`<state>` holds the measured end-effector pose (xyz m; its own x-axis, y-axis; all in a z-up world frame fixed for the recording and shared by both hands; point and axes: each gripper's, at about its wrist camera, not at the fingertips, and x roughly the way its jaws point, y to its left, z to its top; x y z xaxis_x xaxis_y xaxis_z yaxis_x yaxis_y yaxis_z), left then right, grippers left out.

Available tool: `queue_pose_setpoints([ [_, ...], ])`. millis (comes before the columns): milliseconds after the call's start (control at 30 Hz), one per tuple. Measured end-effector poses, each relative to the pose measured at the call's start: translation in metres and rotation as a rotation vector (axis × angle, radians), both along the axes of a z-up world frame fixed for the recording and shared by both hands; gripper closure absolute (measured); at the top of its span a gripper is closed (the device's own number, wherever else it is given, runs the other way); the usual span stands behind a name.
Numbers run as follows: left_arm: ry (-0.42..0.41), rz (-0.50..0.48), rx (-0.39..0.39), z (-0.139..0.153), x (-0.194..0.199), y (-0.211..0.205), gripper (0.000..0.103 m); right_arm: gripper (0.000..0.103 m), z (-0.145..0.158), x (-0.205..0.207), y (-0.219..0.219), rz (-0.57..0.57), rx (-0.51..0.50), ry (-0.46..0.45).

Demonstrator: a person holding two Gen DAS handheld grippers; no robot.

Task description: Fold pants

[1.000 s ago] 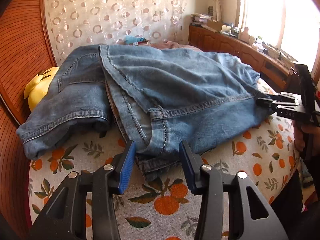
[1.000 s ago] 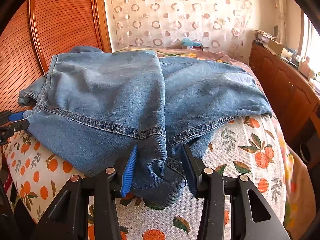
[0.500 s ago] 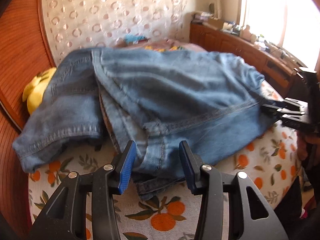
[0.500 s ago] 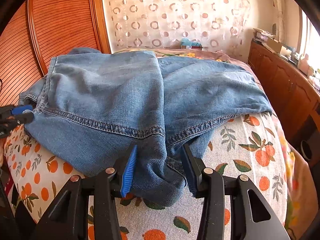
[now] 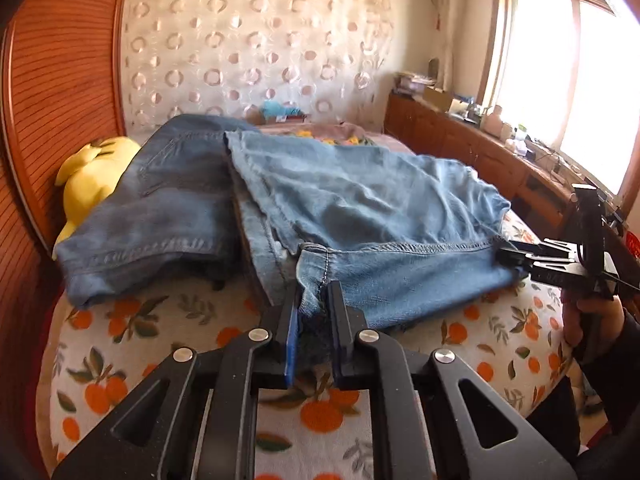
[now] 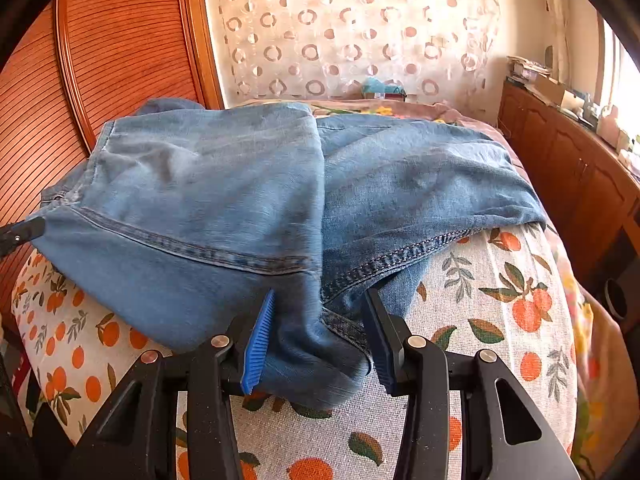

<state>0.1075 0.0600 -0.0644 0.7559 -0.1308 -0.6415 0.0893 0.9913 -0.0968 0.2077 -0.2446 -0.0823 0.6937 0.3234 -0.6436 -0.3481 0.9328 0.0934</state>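
Blue jeans (image 5: 360, 208) lie folded across a bed with an orange-print cover (image 5: 160, 340). My left gripper (image 5: 314, 304) is at their near hem. Its jaws are closing, with the seamed corner pinched between the blue pads. In the right wrist view the jeans (image 6: 200, 200) spread away from my right gripper (image 6: 318, 320). A thick bunch of the hem fills the gap between its pads. That right gripper (image 5: 514, 258) shows at the far right of the left wrist view, on the jeans' other corner. The left gripper (image 6: 20, 234) peeks in at the left edge.
A yellow plush toy (image 5: 92, 176) lies beside the jeans against the wooden headboard (image 5: 60, 80). A wooden cabinet (image 5: 480, 152) with clutter runs under the window on the right. A person's hand (image 5: 592, 320) holds the right gripper's handle.
The left gripper's jaws have narrowed from wide apart onto the hem corner. It has moved in on the jeans and lifted that corner slightly. The right gripper has kept still.
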Motion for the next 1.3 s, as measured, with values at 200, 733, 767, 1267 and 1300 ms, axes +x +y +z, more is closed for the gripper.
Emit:
queue_pose_setpoints([
  [200, 0.064, 0.015, 0.024, -0.011, 0.001, 0.000, 0.075, 0.057, -0.001, 0.000, -0.002, -0.002, 0.007, 0.002],
  [733, -0.044, -0.048, -0.017, 0.022, 0.039, -0.040, 0.051, 0.057, 0.027, 0.008, -0.073, -0.100, 0.065, -0.015],
  [767, -0.046, -0.060, -0.017, 0.023, 0.042, -0.045, 0.051, 0.057, 0.029, 0.011, -0.082, -0.115, 0.070, -0.012],
  [1267, -0.013, -0.160, 0.054, 0.021, 0.132, -0.094, 0.051, 0.057, 0.009, 0.097, -0.146, -0.239, -0.048, 0.094],
  [1300, -0.013, -0.161, 0.057, 0.020, 0.136, -0.094, 0.051, 0.057, 0.008, 0.103, -0.146, -0.237, -0.049, 0.101],
])
